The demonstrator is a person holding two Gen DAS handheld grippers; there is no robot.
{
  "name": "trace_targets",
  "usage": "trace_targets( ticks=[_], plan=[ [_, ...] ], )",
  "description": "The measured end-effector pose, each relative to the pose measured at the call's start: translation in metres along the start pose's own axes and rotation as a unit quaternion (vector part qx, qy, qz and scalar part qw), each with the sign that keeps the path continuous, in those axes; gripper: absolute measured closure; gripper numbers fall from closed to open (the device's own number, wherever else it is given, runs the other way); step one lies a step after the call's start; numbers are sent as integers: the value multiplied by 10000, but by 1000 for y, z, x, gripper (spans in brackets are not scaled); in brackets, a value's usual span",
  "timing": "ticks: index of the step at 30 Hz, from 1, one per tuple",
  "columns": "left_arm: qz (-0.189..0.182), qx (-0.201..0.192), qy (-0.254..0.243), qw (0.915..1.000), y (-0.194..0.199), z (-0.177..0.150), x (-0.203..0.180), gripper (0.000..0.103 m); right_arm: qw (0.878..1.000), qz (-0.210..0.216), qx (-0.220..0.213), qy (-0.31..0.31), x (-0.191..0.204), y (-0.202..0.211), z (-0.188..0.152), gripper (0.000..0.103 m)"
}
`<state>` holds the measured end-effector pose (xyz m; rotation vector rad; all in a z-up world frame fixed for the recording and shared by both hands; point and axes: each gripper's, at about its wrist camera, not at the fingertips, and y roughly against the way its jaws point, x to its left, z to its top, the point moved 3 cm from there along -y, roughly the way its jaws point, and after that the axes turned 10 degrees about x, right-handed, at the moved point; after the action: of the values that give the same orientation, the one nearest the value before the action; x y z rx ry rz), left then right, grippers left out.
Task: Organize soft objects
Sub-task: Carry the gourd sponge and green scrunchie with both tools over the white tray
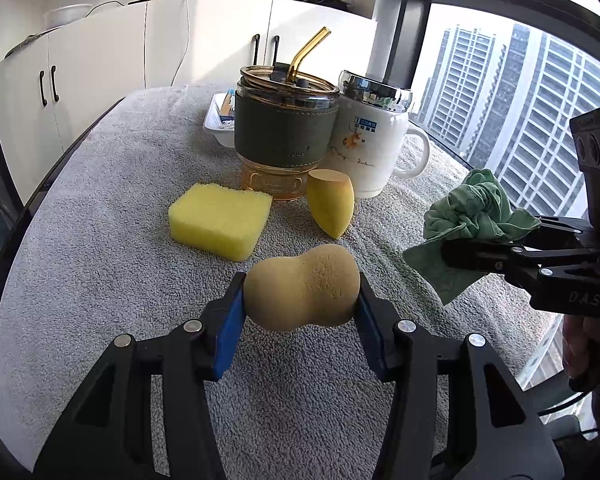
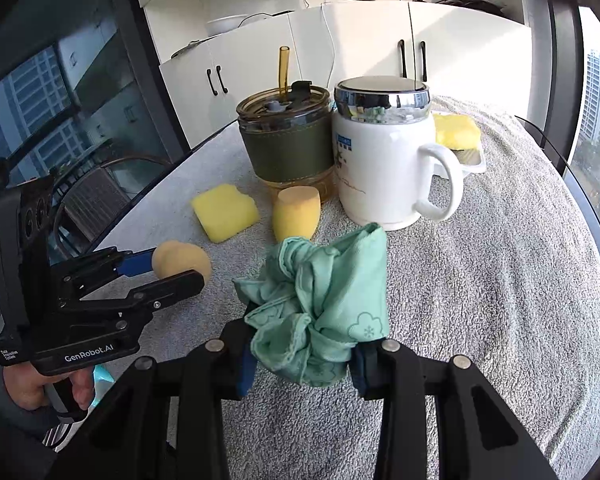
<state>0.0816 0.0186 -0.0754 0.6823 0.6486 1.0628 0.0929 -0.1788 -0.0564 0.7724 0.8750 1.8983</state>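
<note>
Left gripper (image 1: pixel 302 312): we hold it low over the grey towel (image 1: pixel 100 240); its two black fingers with blue pads (image 1: pixel 229 340) press in on the sides of a tan peanut-shaped sponge (image 1: pixel 304 290).
Tan sponge position: it sits crosswise between the pads, clamped at both ends, its waist in the middle of the gap, and it juts forward past the fingertips. In the right wrist view it shows at the left, caught in the same fingers.
Right gripper (image 2: pixel 302 350): we have it clamped on a crumpled green cloth (image 2: pixel 320 312) printed with faint flower outlines.
Cloth position: the bundle fills the gap between the fingers and bulges up and forward beyond the tips, with loose folds hanging over both sides. In the left wrist view it appears at the right edge, lifted clear of the towel.
Yellow rectangular sponge (image 1: pixel 222 220): lies flat on the towel, beyond the left gripper.
Yellow teardrop sponge (image 1: pixel 332 202): lies tilted just right of the rectangular sponge, close to the cups.
Amber glass tumbler (image 1: pixel 286 128): stands behind the two sponges, with a dark green sleeve, a lid and a bent straw.
White mug (image 1: pixel 366 148): stands just right of the tumbler, with a shiny lid and its handle turned right.
White tray (image 2: pixel 466 160): sits behind the mug and holds another yellow sponge (image 2: pixel 456 130).
Hand (image 2: pixel 32 388): our left hand grips the handle of the left gripper.
</note>
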Motion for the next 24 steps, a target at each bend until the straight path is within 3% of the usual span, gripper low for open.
trace_targets(
  ticks=[14, 24],
  plan=[
    [-4, -380, -59, 9993, 42, 40, 13, 55, 9988, -397, -271, 47, -31, 34, 20, 63],
    [234, -855, -536, 9946, 74, 115, 34, 55, 9937, -847, -664, 317, -61, 72, 76, 63]
  ],
)
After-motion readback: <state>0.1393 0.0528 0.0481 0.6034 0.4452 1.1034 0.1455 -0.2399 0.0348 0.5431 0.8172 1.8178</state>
